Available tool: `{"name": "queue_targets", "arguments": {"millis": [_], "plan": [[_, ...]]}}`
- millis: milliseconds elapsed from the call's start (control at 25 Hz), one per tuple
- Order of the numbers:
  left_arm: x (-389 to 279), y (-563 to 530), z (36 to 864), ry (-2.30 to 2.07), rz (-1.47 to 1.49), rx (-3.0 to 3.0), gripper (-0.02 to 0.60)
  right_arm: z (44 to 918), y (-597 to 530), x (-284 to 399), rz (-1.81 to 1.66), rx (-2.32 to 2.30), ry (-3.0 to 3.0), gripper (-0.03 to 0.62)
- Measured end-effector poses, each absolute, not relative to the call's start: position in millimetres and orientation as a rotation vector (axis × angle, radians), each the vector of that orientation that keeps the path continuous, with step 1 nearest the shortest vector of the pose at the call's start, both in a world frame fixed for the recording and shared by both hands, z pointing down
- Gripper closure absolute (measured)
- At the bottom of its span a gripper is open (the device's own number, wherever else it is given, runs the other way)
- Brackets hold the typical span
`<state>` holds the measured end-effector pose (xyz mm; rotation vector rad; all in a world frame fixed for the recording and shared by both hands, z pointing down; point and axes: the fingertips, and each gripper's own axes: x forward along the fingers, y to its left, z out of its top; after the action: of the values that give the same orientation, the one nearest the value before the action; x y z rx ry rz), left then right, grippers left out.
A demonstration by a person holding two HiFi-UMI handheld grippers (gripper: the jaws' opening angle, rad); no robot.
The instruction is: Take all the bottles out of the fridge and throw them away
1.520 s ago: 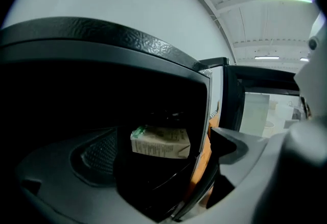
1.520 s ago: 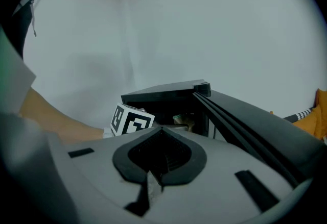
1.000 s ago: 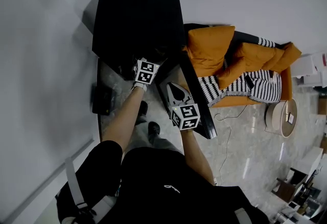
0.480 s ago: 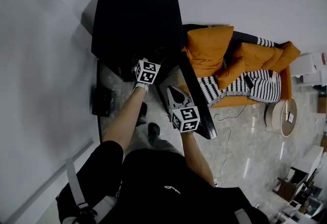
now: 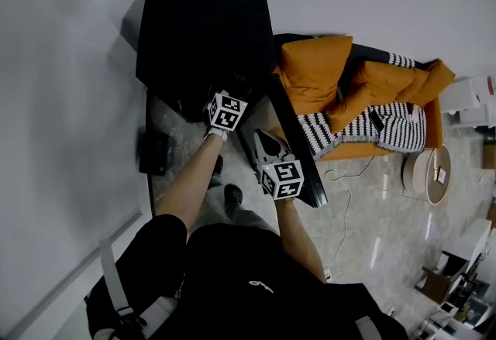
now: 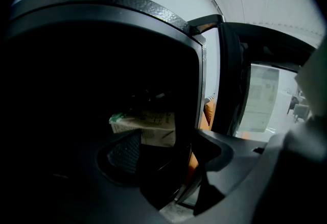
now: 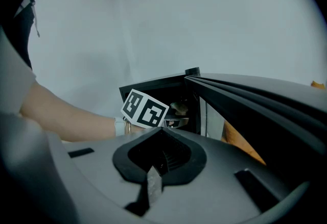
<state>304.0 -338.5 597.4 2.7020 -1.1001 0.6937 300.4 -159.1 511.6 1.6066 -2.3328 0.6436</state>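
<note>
A low black fridge (image 5: 203, 21) stands against the wall with its door (image 5: 294, 146) swung open to the right. My left gripper (image 5: 224, 106) reaches into the dark opening. In the left gripper view a bottle (image 6: 145, 126) with a pale label and a green end lies on its side inside. It sits at the tips of the left gripper (image 6: 163, 147), whose jaws have just been closing around it. I do not see the pads pressing on it. My right gripper (image 5: 262, 135) hangs beside the door edge. It is shut and empty in the right gripper view (image 7: 162, 141).
An orange sofa (image 5: 364, 94) with cushions and a striped blanket stands right of the fridge, behind the door. A round side table (image 5: 431, 176) and a cable (image 5: 341, 176) are on the marble floor. A dark box (image 5: 155, 151) sits by the left wall.
My left gripper has edged a little deeper into the fridge opening. The right gripper has stayed where it was by the door.
</note>
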Motion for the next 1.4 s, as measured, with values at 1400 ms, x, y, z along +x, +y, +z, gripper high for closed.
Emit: {"name": "queue_targets", "arguments": {"millis": [1400], "plan": [[277.3,-346.3,595.3,-1.253,0.645,2.534,0.356,515.2,-159.6,289.1,0.652,1.595,-2.327,0.585]]}}
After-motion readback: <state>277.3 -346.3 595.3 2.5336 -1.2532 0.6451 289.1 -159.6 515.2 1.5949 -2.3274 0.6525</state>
